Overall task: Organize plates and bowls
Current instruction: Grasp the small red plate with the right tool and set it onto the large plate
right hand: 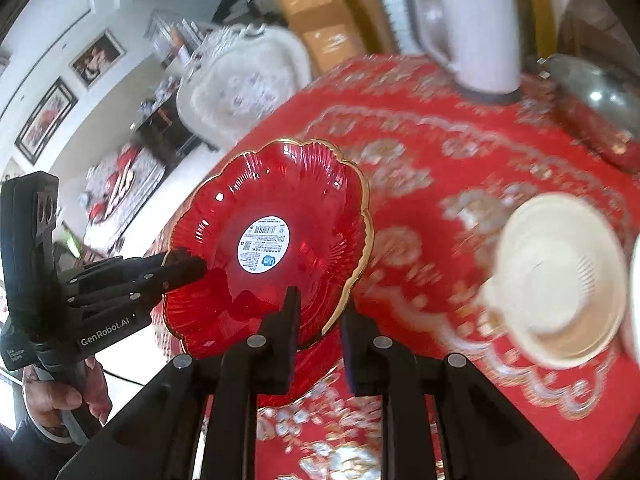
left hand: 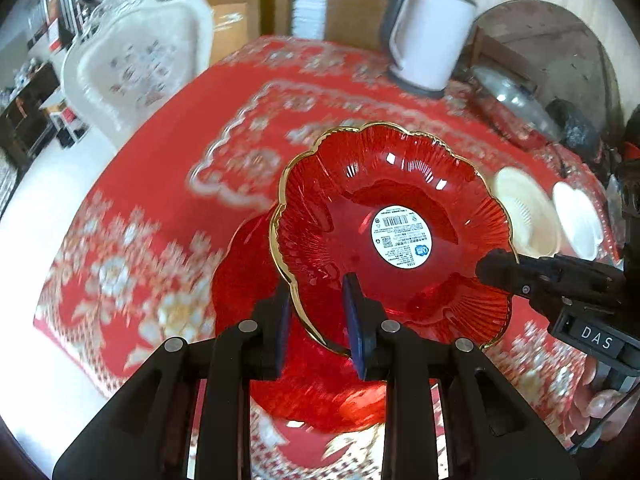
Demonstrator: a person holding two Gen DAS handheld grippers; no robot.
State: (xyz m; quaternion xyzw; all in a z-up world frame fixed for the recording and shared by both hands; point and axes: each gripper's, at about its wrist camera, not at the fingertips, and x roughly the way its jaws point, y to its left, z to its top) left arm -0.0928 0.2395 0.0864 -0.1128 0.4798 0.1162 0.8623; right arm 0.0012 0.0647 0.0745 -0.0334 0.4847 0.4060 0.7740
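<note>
I hold the red plate (left hand: 394, 236) by both tools: my left gripper (left hand: 318, 316) pinches its gilt rim at lower centre, my right gripper (right hand: 318, 316) is narrow around the opposite edge. It hangs tilted above the red tablecloth (left hand: 168, 168), left of two white bowls (left hand: 524, 212).

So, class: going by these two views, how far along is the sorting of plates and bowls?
Done: nothing visibly sorted yet. In hand: the red plate is lifted above the tablecloth, the left gripper and right gripper each clamping its gold rim on opposite sides. A second red dish lies under it. Left: two white bowls sit loose on the cloth, apparently unstacked.
</note>
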